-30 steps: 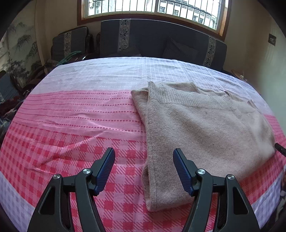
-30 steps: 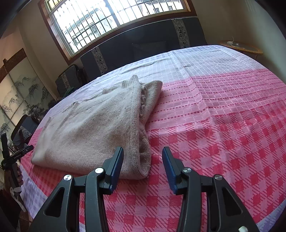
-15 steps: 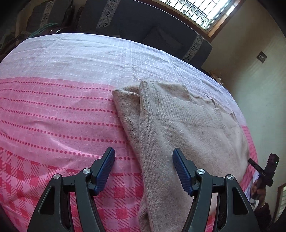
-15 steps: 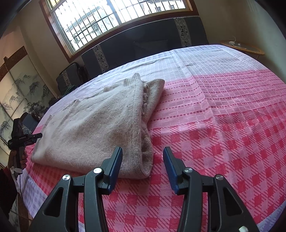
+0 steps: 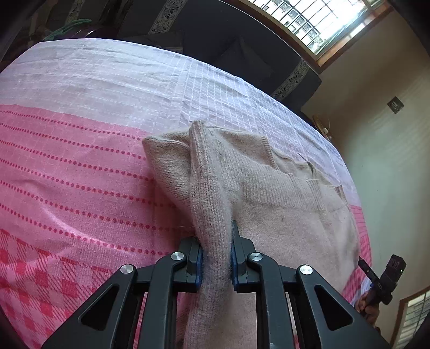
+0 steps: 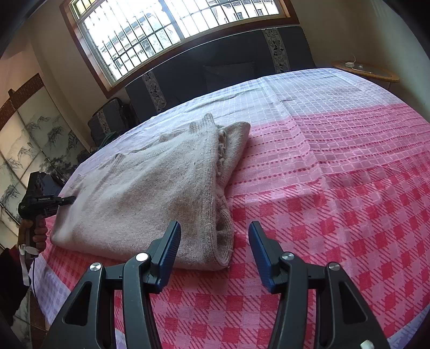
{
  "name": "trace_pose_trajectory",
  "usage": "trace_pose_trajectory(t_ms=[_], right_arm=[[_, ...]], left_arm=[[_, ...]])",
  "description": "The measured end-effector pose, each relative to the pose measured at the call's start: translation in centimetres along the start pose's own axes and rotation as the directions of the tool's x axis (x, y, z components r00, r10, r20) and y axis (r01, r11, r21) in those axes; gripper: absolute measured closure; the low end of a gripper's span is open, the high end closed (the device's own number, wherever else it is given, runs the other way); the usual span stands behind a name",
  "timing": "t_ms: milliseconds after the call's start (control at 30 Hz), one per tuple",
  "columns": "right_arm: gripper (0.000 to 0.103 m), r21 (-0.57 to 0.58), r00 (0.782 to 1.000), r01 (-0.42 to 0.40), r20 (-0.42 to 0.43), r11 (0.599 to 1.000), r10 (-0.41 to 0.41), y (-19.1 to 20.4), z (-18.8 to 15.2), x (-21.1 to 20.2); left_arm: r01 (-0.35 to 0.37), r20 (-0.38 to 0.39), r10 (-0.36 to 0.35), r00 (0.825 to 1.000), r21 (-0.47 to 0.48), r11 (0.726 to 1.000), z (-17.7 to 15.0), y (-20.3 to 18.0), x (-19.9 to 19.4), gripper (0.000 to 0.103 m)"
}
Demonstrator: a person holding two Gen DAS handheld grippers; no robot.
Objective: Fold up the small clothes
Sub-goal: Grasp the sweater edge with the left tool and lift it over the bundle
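A beige knitted sweater point(image 5: 282, 193) lies folded on a pink and white checked cloth point(image 5: 80, 166). My left gripper point(image 5: 215, 257) is shut on the sweater's folded left edge, which bunches up between its blue pads. In the right wrist view the sweater point(image 6: 150, 193) lies ahead and to the left. My right gripper point(image 6: 215, 241) is open and empty, with its fingers on either side of the sweater's near corner, just above the cloth.
A dark sofa point(image 6: 215, 69) stands behind the table under a barred window point(image 6: 172, 24). A person's hand holds a black device point(image 6: 37, 204) at the far edge of the sweater; it also shows in the left wrist view point(image 5: 387, 276). A small round side table point(image 6: 365, 71) stands at the back right.
My left gripper moved forward onto the sweater's left edge and closed on it. My right gripper opened wider and moved slightly closer to the near corner.
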State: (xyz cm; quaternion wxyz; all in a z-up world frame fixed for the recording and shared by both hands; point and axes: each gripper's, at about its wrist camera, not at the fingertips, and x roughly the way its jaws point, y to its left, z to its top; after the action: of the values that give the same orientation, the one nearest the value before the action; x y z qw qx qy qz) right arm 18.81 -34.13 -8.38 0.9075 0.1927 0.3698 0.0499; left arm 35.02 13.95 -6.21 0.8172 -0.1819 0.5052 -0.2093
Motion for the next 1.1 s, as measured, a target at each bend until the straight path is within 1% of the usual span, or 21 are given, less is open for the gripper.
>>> trace_pose_trajectory(t_ms=[100, 167, 333, 467, 600, 800, 933, 1100], right_arm=[[0.053, 0.001, 0.999, -0.030, 0.021, 1.000, 0.030, 0.1, 0.0, -0.3], [0.052, 0.003, 0.997, -0.057, 0.053, 0.998, 0.057, 0.2, 0.1, -0.7], [0.051, -0.002, 0.985, -0.127, 0.114, 0.992, 0.126, 0.4, 0.1, -1.7], [0.051, 0.004, 0.974, -0.192, 0.126, 0.981, 0.190, 0.4, 0.4, -1.9], [0.051, -0.002, 0.962, -0.240, 0.131, 0.971, 0.238, 0.3, 0.5, -2.0], [0.051, -0.016, 0.952, -0.271, 0.143, 0.962, 0.271, 0.1, 0.3, -2.4], [0.051, -0.003, 0.945, -0.293, 0.154, 0.956, 0.290, -0.5, 0.2, -2.5], [0.051, 0.002, 0.937, -0.317, 0.160, 0.949, 0.312, -0.6, 0.1, -2.7]], left_arm=[[-0.011, 0.021, 0.011, 1.000, -0.021, 1.000, 0.4, -2.1, -1.3, 0.088], [-0.023, 0.028, 0.024, 0.999, -0.027, 0.999, 0.7, -4.0, -2.0, 0.088], [-0.082, 0.045, 0.081, 0.996, 0.029, 0.996, 1.2, -10.2, -3.1, 0.088], [-0.106, 0.043, 0.104, 0.994, 0.050, 0.993, 1.3, -14.7, -2.7, 0.089], [-0.099, 0.032, 0.098, 0.995, 0.048, 0.994, 1.4, -18.7, -1.5, 0.089], [-0.099, 0.020, 0.098, 0.995, 0.058, 0.993, 1.2, -24.0, 1.4, 0.090], [-0.098, 0.002, 0.098, 0.995, 0.070, 0.993, 0.6, -26.7, 3.4, 0.091], [-0.116, -0.012, 0.117, 0.993, 0.090, 0.989, -0.1, -29.2, 5.9, 0.091]])
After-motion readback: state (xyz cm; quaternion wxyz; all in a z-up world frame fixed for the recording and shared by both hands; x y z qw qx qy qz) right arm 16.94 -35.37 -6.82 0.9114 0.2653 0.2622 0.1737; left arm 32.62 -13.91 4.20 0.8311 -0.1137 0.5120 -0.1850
